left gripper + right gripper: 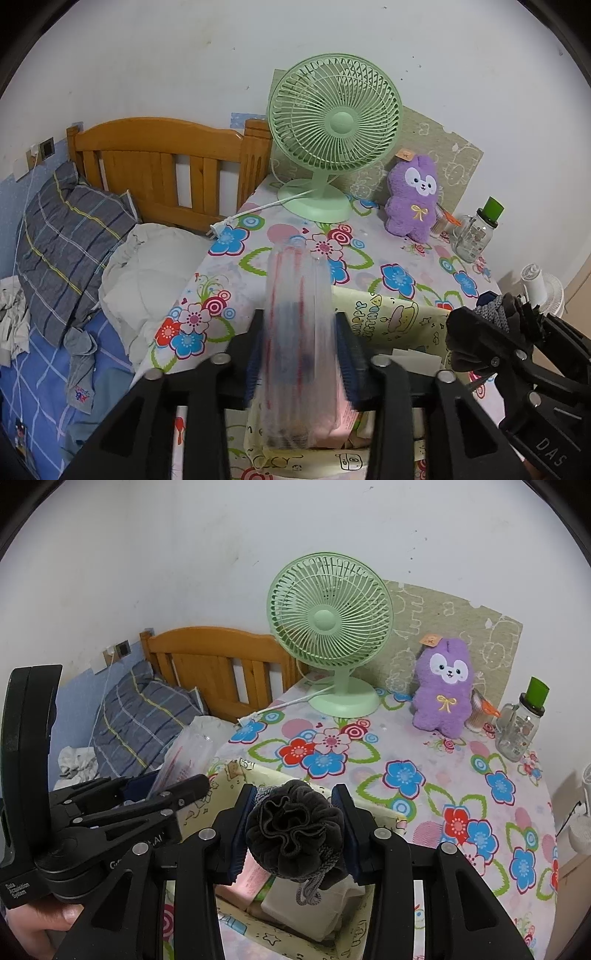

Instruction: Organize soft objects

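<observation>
The left tongs are clenched on a clear plastic packet with red markings, held upright above the yellow printed storage box. The right tongs are clenched on a dark grey bath pouf, whose cord loop hangs down over the same box. Pink and white packs lie inside the box. The box sits on the table, which carries a floral cloth. Beyond the box stand a green fan and a purple plush toy, with a glass jar beside the toy.
</observation>
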